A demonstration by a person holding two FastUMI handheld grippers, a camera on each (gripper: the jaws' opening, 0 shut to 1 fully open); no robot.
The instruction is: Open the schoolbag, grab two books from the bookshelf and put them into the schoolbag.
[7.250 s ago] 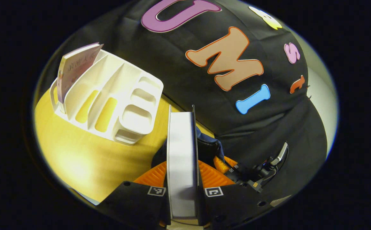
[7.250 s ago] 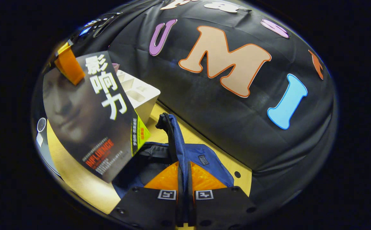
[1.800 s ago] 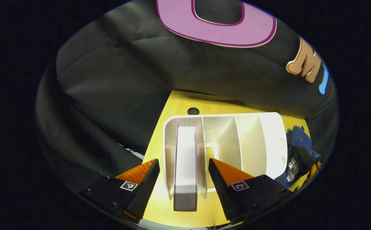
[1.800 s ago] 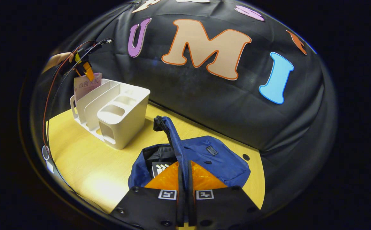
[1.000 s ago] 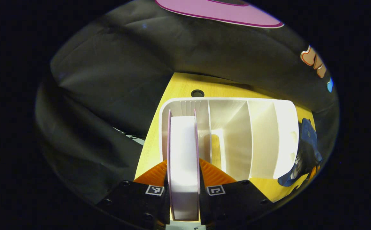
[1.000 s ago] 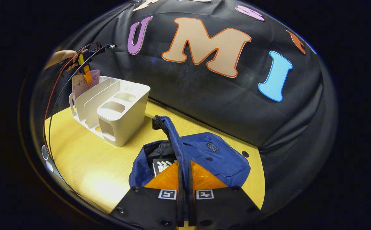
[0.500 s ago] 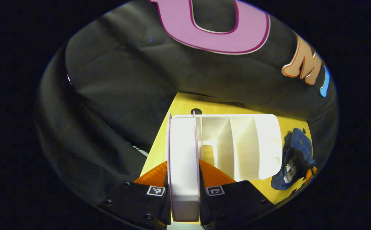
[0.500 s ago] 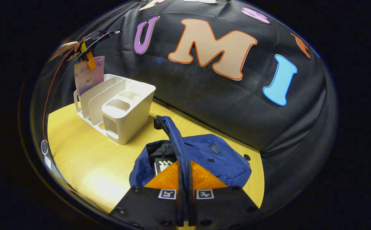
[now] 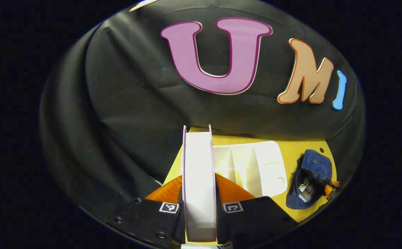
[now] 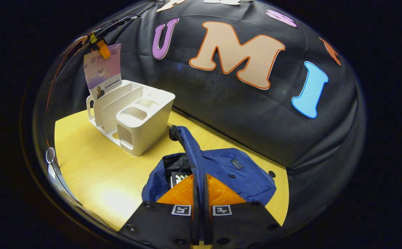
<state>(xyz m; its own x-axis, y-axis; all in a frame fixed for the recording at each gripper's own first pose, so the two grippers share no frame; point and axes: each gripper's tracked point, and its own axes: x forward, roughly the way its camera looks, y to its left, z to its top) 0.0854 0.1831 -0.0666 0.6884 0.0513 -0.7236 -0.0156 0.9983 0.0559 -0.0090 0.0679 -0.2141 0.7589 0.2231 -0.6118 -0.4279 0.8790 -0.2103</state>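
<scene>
Left gripper [image 9: 198,193] clamps a pink book [image 9: 198,180] above the bookshelf [image 9: 252,167]; right gripper [image 10: 198,193] pinches the open schoolbag [image 10: 235,176] flap [image 10: 190,152].

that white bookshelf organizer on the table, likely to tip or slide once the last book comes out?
The bookshelf looks like thin moulded plastic, so probably light and apt to slide if nudged. Its base looks broad, so tipping seems unlikely. The book held by the left hand-held gripper looks nearly clear of its slot, so it should drag little.

Yellow wooden table [image 10: 93,173], dark wall
</scene>
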